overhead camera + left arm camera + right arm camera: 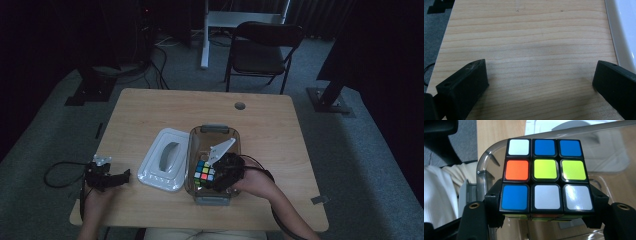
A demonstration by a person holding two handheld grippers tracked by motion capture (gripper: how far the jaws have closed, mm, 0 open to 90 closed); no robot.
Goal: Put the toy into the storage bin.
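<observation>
A: How far is the work, as you judge it?

B: I think about the middle. The table (150, 107) carries a clear plastic box (235, 137), open, and its white lid (162, 160) lies flat on the wood just beside the box, on the side of the left gripper. So the opening is done. The puzzle cube (204, 172) is inside the walls of the box, between the jaws of the right gripper (216, 176). I cannot tell from these pictures if the cube is going in or coming out.

A: What is left, then?

B: Either to release the cube on the bottom, or to lift it clear over the wall. After that the lid probably must go back, but this is only my guess.

A: And the right jaws?

B: In the right gripper view they are open about as wide as the cube (545, 175), and they press its two opposite sides near its lower row of stickers. The cube stands out in front of the jaws, and the box wall (486, 160) curves just behind it.

A: And the left gripper (111, 178)?

B: Its jaws are wide apart and hold nothing. Between them is only bare wood (529, 62), and the rim of the lid (621, 30) passes just outside one jaw. It rests near the table edge, well apart from the box.
</observation>
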